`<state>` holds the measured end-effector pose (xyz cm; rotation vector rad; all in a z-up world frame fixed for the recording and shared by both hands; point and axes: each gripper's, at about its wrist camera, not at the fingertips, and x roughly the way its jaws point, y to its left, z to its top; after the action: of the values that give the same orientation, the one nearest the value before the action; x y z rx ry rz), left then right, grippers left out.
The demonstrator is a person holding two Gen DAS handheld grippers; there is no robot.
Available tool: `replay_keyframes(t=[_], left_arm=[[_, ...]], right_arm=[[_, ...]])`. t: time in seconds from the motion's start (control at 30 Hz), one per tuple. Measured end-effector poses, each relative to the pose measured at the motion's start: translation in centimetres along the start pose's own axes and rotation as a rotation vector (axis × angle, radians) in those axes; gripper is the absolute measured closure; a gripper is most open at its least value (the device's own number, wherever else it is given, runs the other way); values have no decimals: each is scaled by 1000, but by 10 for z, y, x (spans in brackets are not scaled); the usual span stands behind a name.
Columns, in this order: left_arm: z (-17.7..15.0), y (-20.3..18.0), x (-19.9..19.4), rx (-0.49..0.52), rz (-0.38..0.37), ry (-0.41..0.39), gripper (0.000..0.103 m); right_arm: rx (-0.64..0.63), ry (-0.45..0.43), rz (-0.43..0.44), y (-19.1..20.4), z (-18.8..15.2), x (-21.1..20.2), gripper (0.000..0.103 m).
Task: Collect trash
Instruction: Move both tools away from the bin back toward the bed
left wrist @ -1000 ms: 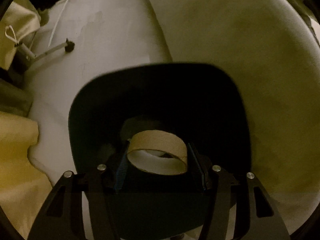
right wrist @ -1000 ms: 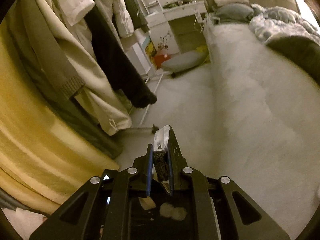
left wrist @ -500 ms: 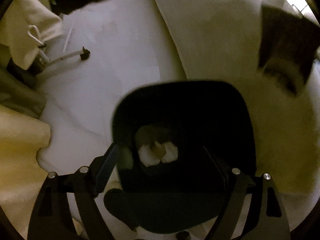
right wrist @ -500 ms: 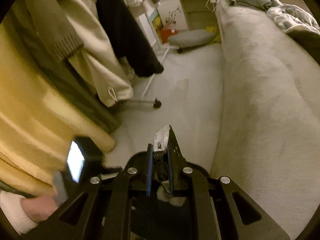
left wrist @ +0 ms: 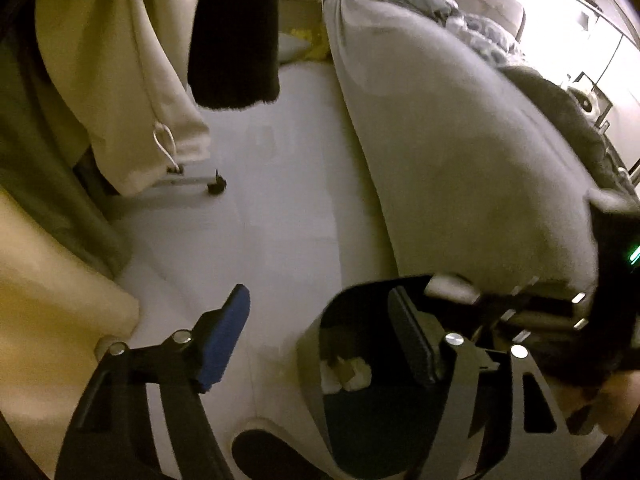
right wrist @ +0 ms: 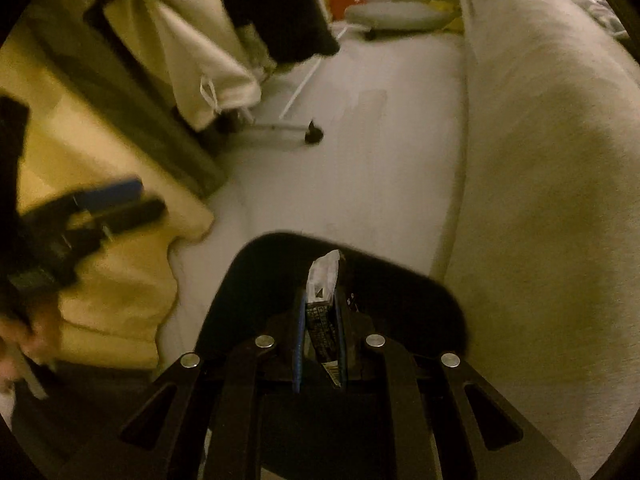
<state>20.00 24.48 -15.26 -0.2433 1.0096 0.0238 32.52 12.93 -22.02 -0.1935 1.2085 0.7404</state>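
Blue ribbed pads line our left gripper (left wrist: 320, 340), and its jaws stand wide apart with nothing between them; they have just been closing a little after springing open. A second ago those pads pinched a cardboard tube over the bin; now the tube is out of them and we make out only pale crumpled scraps (left wrist: 346, 368) and a brownish bit at the bottom of the black bin (left wrist: 320, 360). That bin, smooth-walled with a rounded rim, sat dead centre under the left gripper earlier and now lies off to its lower right.

Our right gripper (right wrist: 320, 320) is clamped tight on a thin, flat wrapper (right wrist: 322, 280), dark and printed below, crinkled and silvery at its upper end. The grip is unchanged from the earlier frames, but the wrapper now hangs just over the bin's mouth (right wrist: 256, 276), where before it was above bare floor.

Beyond the bin we see a pale smooth floor (right wrist: 360, 160), the soft grey side of a bed (right wrist: 540, 160), yellow cloth (right wrist: 112, 272), and cream and black garments (left wrist: 120, 60) hanging over a white rack foot (right wrist: 312, 134).
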Motion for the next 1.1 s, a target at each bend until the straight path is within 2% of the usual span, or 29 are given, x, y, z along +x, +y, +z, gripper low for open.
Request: replay_keyframes(t=[0.27, 0.37, 0.67, 0.73, 0.77, 0.8, 1.1], left_arm=[[24, -4, -32, 9, -28, -109, 40], [34, -12, -50, 24, -49, -149, 47], [50, -33, -84, 81, -48, -238, 48], [54, -41, -90, 91, -58, -256, 48], [56, -44, -94, 94, -69, -266, 48], [56, -47, -96, 96, -74, -273, 48], [65, -87, -115, 157, -99, -345, 42]], right_arm=[[-64, 128, -47, 9, -19, 47, 90], [-88, 172, -71, 10, -28, 61, 90], [-115, 264, -147, 7, -47, 93, 87], [-114, 269, -143, 9, -46, 94, 80], [-114, 265, -144, 11, -45, 94, 71], [-114, 259, -142, 11, -44, 93, 67], [-103, 133, -71, 23, -18, 50, 66]])
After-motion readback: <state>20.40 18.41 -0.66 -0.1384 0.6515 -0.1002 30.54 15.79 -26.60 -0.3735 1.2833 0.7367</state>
